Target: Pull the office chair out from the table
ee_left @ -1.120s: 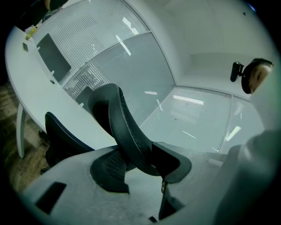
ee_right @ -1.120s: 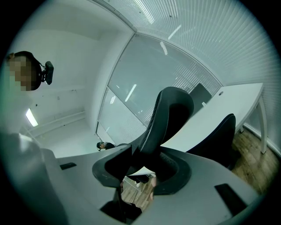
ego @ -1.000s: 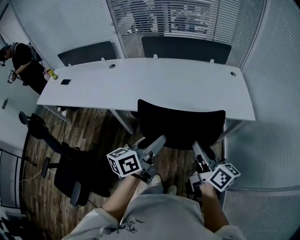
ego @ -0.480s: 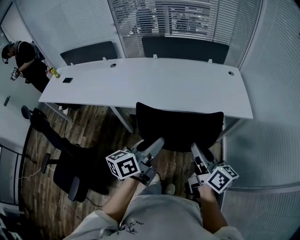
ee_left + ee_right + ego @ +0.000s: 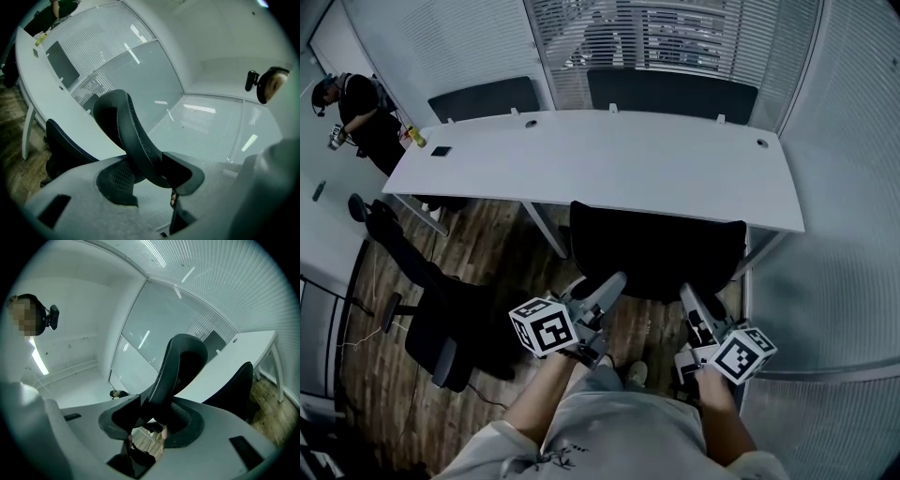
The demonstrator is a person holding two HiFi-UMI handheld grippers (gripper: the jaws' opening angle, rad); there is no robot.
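Head view: the office chair (image 5: 656, 248) sits at frame centre, tucked in at the near edge of the white worktop (image 5: 609, 159). The left claw (image 5: 617, 279) and right claw (image 5: 686, 293) meet its backrest from below.

Left gripper view: the jaws clamp the backrest's rim.

Right gripper view: the jaws, spread wide, grip the rim too.

The camera on my head looks forward and steeply down onto the long white table (image 5: 609, 169) and the black mesh-backed office chair (image 5: 656, 248). The camera on my left gripper (image 5: 612, 283) looks along its jaws, hard up against the chair's back, with the table running off to the left. The one on my right gripper (image 5: 688, 296) mirrors it, with the table at right. All three views share the chair back and the table.
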